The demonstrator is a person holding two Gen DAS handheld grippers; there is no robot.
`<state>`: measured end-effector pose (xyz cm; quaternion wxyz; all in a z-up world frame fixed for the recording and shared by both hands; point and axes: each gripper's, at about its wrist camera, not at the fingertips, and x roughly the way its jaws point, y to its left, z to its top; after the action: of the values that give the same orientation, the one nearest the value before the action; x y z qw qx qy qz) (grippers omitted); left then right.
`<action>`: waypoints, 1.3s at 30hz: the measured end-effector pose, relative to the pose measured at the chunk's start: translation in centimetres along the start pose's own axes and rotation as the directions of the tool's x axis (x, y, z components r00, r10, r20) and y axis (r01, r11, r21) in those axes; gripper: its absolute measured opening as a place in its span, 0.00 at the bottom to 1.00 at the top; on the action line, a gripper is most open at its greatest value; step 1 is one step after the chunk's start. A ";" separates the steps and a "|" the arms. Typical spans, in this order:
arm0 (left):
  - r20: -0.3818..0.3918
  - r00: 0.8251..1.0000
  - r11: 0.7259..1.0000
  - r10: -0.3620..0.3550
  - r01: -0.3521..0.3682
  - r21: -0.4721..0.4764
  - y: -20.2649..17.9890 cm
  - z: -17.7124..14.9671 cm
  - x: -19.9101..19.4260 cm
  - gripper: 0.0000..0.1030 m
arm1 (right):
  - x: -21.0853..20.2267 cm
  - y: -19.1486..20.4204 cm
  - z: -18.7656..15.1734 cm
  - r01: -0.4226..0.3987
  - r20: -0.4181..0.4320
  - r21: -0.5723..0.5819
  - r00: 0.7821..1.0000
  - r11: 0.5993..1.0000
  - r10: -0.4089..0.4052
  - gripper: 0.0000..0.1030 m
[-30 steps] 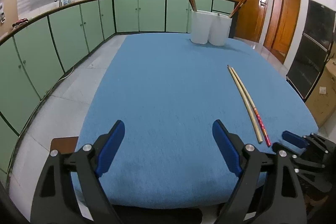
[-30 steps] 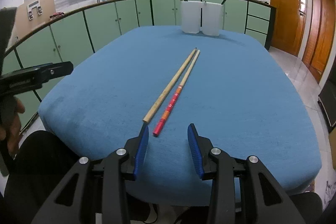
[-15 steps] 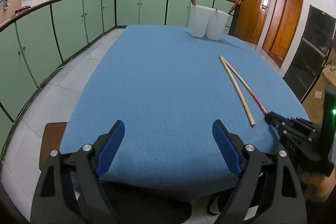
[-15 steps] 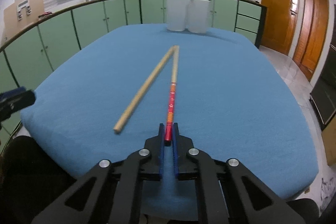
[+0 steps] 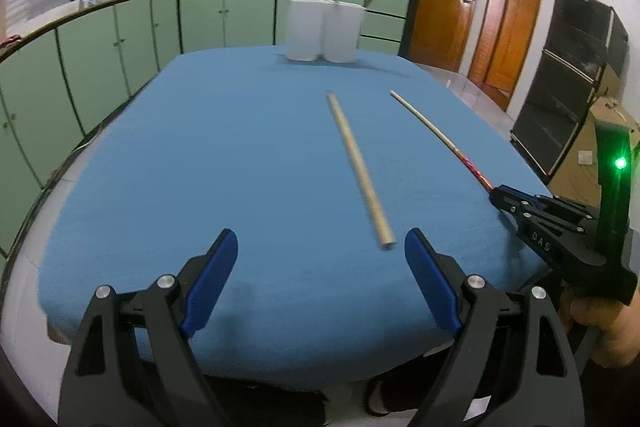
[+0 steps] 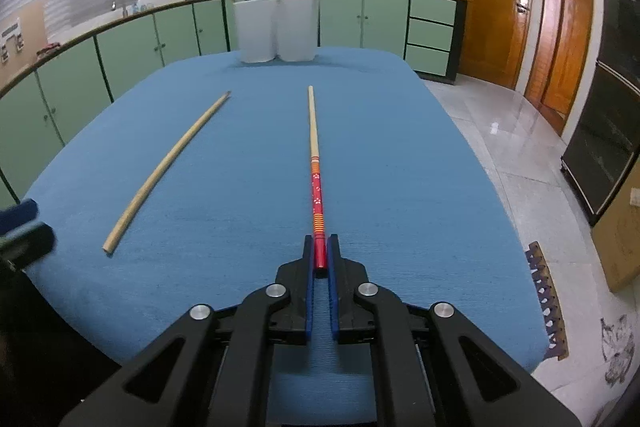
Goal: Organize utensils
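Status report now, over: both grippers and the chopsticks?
Right gripper shut on red chopstick. Left gripper open, empty, near plain chopstick. Path to white holders clear.

"DAS" lettering, on right gripper (image 5: 505, 201)

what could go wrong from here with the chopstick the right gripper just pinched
1. The right gripper is shut on only the very end of the red-patterned chopstick, so the long free length could pivot or slip out as it lifts.
2. The two white holders stand far across the table and already hold sticks, so the tip could catch a rim.
3. The open left gripper sits right by the plain chopstick and might nudge it toward the edge.
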<state>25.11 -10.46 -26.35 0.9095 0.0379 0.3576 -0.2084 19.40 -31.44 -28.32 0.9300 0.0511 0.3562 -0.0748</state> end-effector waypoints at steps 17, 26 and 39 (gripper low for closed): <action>-0.002 0.998 0.998 0.064 -0.064 0.018 -2.0 0.2 4.1 0.10 | 0.2 -0.4 -0.3 -0.035 0.019 0.010 0.999 0.999 0.034 0.19; 0.005 0.993 0.991 0.120 -0.119 -0.066 0.9 -0.1 2.6 0.07 | 0.3 1.7 -0.4 -0.058 0.025 -0.085 0.998 0.995 0.060 0.08; -0.021 0.995 0.994 0.093 -0.094 -0.055 1.4 -0.9 2.0 0.29 | -1.0 2.3 -1.3 -0.124 0.003 -0.065 0.992 0.990 0.124 0.13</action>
<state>26.38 -9.65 -28.46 0.9157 0.0310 0.3695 -0.1551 18.26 -28.91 -28.50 0.9353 0.0428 0.3513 -0.0055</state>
